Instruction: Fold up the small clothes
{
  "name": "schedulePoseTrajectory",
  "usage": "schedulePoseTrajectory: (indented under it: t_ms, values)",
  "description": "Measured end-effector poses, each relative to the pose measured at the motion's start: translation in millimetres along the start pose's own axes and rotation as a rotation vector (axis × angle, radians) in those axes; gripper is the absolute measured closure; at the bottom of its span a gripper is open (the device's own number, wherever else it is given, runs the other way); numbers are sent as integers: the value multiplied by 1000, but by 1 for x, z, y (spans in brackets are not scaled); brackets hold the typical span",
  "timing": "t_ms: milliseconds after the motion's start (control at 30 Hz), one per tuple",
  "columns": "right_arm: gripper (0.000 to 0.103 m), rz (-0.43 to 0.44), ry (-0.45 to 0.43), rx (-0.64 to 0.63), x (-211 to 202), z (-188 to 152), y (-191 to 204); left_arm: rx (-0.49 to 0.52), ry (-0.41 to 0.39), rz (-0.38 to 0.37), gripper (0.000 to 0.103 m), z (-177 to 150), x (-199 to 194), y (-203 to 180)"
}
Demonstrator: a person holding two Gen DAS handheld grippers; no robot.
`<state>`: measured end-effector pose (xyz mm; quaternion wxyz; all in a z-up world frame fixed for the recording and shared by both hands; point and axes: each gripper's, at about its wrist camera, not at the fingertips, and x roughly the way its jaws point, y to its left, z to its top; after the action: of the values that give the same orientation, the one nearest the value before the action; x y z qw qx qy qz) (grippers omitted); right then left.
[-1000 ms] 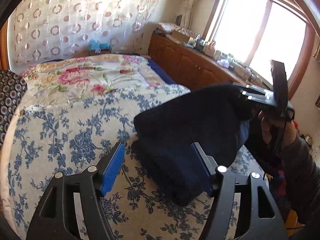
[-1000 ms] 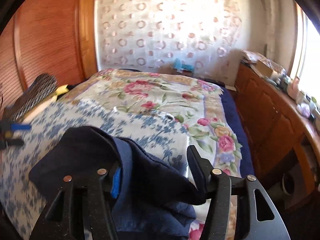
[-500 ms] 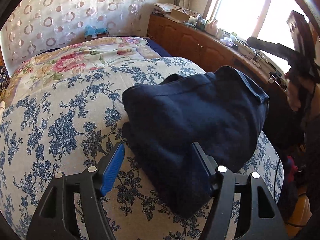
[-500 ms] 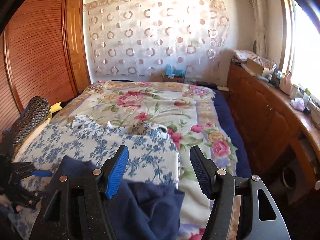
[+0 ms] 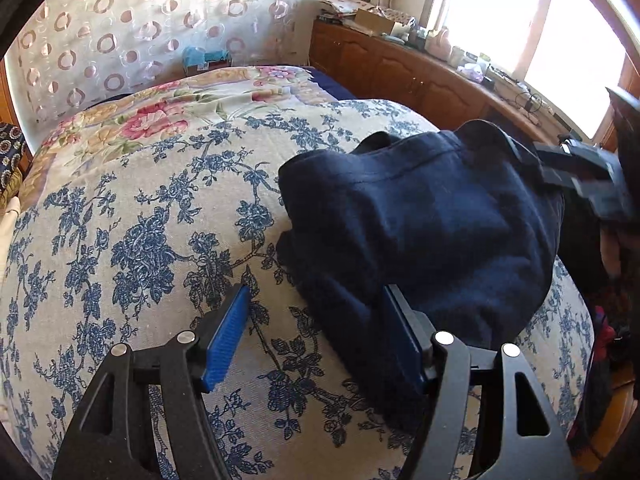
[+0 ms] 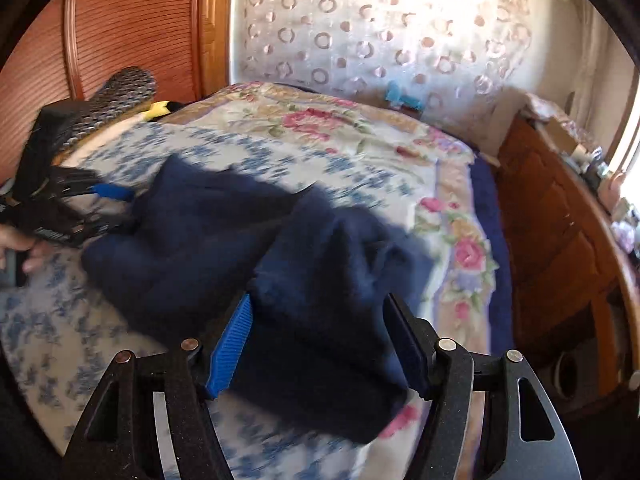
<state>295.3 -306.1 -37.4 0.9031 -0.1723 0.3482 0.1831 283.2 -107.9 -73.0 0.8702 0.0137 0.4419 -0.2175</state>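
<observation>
A navy garment [image 5: 420, 220] lies folded over itself on the blue-flowered bed cover [image 5: 140, 240]. My left gripper [image 5: 316, 292] is open at its near left corner. The cloth's edge lies between the jaws and over the right finger, while the blue left pad [image 5: 228, 336] stands clear of it. In the right wrist view, which is blurred, my right gripper [image 6: 318, 300] is low over the other end of the garment [image 6: 224, 240]. Its jaws are closing with a thick fold of cloth between them. Each view shows the other gripper at the garment's far end: the right gripper [image 5: 580, 168] and the left gripper [image 6: 120, 206].
A rose-patterned quilt [image 5: 160, 120] covers the far half of the bed. A wooden cabinet [image 6: 560, 240] with clutter on top runs along the window side, close to the bed's edge. A slatted wooden door [image 6: 120, 20] and a dark patterned cushion [image 6: 116, 92] are on the other side.
The right gripper let the raised flap drop onto the garment, pulled back clear of it, then came down over its end again. The left gripper sank a little toward the near corner.
</observation>
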Motion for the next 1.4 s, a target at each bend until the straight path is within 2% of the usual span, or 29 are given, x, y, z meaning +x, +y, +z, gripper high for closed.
schedulePoseTrajectory:
  t_ms: [33,100,167,200,267,333,400,533,633,667,800,900,967,1067,1100,1200,1300,1400]
  values:
    - [54,-34,-13,28,4,7,-11,-1,0,0,34,0,0,0]
    - [54,-115,-40,159,9,13,-46,-7,0,0,34,0,0,1]
    - [54,-238,-34,270,14,15,-77,-16,2,-4,34,0,-1,2]
    - [54,-257,-41,304,13,13,-84,-23,3,-10,34,0,-1,2]
    - [53,-205,-65,328,6,9,-84,-42,5,-27,34,1,-2,4]
    - [42,-168,-68,334,0,3,-74,-56,9,-57,43,3,-2,5]
    - [37,-99,-65,370,-9,-8,-70,-69,14,-91,54,4,-2,4]
    - [23,44,-57,441,-22,-29,-78,-79,19,-110,58,6,-1,0]
    - [22,129,-13,468,-16,-37,-84,-95,23,-125,59,7,1,0]
    - [22,139,9,466,-12,-40,-81,-104,23,-134,62,8,1,1]
    - [22,144,78,477,10,-42,-90,-106,12,-170,86,11,-1,1]
    - [22,175,83,497,20,-35,-98,-96,-16,-207,88,13,-12,-1]
    - [32,189,82,494,15,-35,-98,-99,-53,-255,89,15,-24,-3]
    - [64,240,76,479,14,-36,-91,-92,-107,-301,89,19,-43,-7]
    - [79,246,66,474,15,-35,-86,-89,-132,-319,89,21,-53,-9]
    - [82,248,44,437,7,-35,-81,-77,-177,-349,89,27,-76,-11]
    - [83,253,-8,383,-5,-22,-72,-51,-237,-322,89,30,-106,-6]
    - [83,253,-66,300,-21,7,-58,-54,-305,-274,89,27,-141,11]
